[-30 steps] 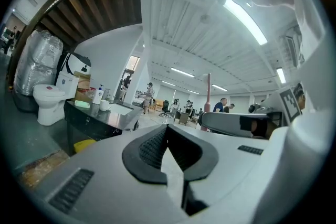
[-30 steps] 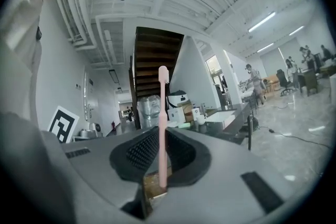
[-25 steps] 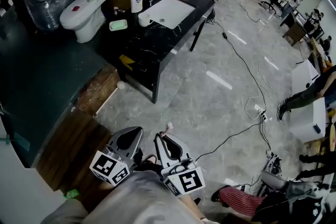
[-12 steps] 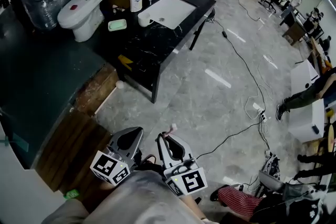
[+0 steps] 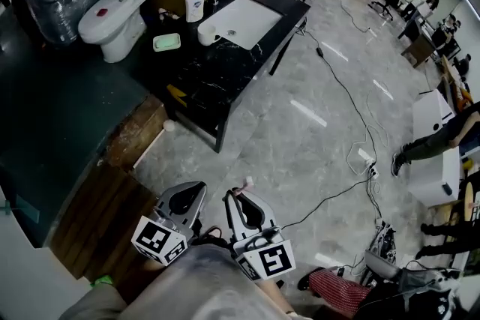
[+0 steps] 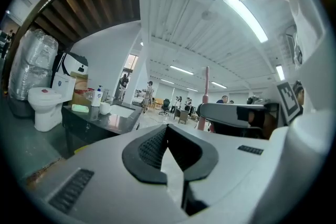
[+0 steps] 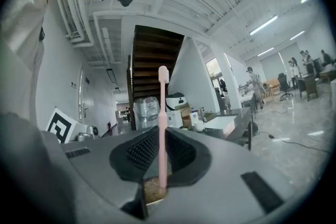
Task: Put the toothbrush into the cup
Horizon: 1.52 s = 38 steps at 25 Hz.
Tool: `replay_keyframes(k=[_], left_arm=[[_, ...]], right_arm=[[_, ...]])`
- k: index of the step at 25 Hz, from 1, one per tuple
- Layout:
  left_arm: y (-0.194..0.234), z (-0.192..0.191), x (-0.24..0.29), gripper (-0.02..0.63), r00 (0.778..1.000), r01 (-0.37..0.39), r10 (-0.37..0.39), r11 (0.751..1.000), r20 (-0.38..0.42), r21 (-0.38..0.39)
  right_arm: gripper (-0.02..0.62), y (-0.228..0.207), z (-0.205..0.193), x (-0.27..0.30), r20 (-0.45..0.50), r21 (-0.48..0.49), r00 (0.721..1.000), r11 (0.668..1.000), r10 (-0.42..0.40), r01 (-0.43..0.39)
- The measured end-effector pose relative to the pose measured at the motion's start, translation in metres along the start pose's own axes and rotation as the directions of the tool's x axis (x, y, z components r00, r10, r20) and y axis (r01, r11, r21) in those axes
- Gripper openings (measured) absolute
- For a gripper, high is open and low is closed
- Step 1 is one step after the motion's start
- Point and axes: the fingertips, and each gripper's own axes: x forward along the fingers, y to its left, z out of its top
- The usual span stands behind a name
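A pink toothbrush (image 7: 163,123) stands upright between the jaws of my right gripper (image 7: 160,136), which is shut on its handle. In the head view that gripper (image 5: 240,200) is low in the frame, with the brush head (image 5: 247,181) poking out above it. Beside it, my left gripper (image 5: 187,195) is shut with nothing in it, as the left gripper view (image 6: 167,131) confirms. The white cup (image 5: 207,32) stands far off on the black counter (image 5: 202,75), just left of the white sink (image 5: 244,17). It also shows small in both gripper views, as the cup (image 6: 105,108) and the cup (image 7: 199,126).
On the counter are a green soap dish (image 5: 166,42) and a soap bottle (image 5: 195,4). A white toilet (image 5: 112,7) stands to its left. Cables (image 5: 352,131) trail over the grey floor between me and the counter. A wooden platform (image 5: 90,213) lies at my left.
The head view has drifted a little, so the counter and toilet sit slightly higher and further left. Both grippers keep their places and the toothbrush stays held.
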Motion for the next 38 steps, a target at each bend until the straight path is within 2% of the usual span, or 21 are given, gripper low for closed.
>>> replay_keyframes(k=[10, 14, 20, 26, 30, 38], left_arm=[[0.054, 0.029, 0.024, 0.011, 0.999, 0.030, -0.030, 0.999, 0.015, -0.012], [0.075, 0.038, 0.035, 0.011, 0.999, 0.047, -0.047, 0.997, -0.004, -0.058], [0.098, 0.045, 0.045, 0.011, 0.997, 0.078, -0.078, 0.997, -0.018, -0.022], [0.125, 0.060, 0.041, 0.011, 0.999, 0.033, -0.033, 0.999, 0.021, -0.005], [0.134, 0.066, 0.041, 0.011, 0.998, 0.045, -0.045, 0.999, 0.040, 0.007], [0.140, 0.068, 0.048, 0.011, 0.997, 0.070, -0.069, 0.997, 0.041, -0.019]], right_arm=[[0.043, -0.008, 0.011, 0.061, -0.008, -0.006, 1.000, 1.000, -0.013, 0.013], [0.043, -0.009, 0.012, 0.084, -0.019, -0.010, 1.000, 1.000, -0.024, 0.023], [0.043, -0.006, 0.011, 0.120, -0.032, -0.028, 0.999, 0.999, -0.036, 0.035], [0.043, -0.004, 0.017, 0.150, -0.016, -0.032, 0.997, 0.997, -0.074, 0.074], [0.043, -0.008, 0.006, 0.158, -0.054, -0.016, 0.992, 0.993, -0.118, 0.117], [0.043, -0.006, 0.004, 0.173, -0.073, -0.012, 0.993, 0.996, -0.094, 0.093]])
